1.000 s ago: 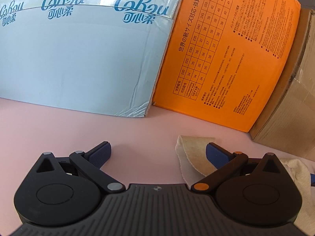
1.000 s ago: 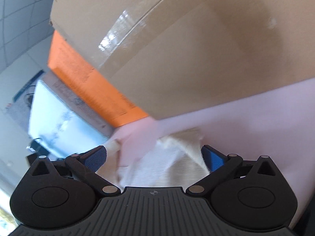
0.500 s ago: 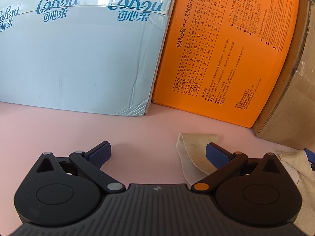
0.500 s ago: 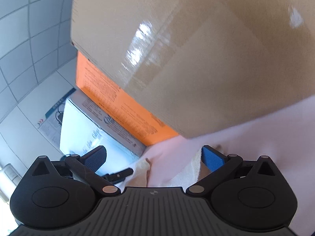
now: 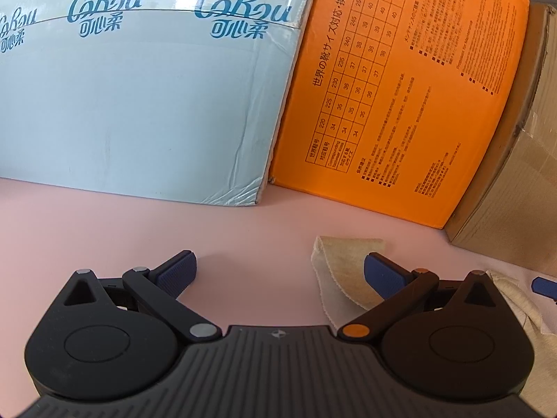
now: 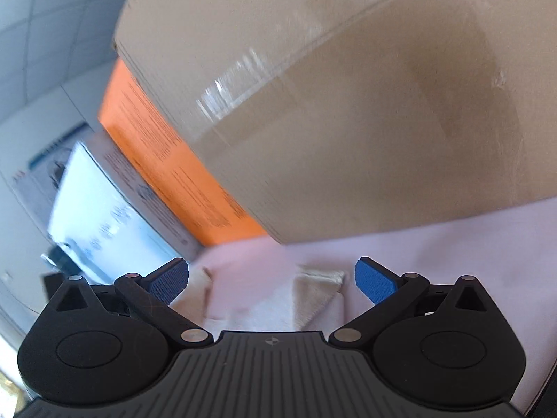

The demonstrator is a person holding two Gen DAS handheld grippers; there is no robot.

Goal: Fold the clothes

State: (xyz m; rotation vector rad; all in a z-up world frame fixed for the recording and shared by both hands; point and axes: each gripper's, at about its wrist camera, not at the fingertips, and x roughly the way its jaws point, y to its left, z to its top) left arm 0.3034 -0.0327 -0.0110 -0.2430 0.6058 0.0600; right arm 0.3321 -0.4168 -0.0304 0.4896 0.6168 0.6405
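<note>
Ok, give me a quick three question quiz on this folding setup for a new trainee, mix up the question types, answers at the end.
1. True or false: the left gripper is clamped on the beige cloth.
2. Multiple choice: in the left wrist view, which box stands between the pale blue box and the brown cardboard box? A) a green box B) the orange box C) a black box
3. Fill in: the cloth lies on a ____ table.

Key
1. False. Both the left gripper and the right gripper are open, with nothing held.
2. B
3. pink
</note>
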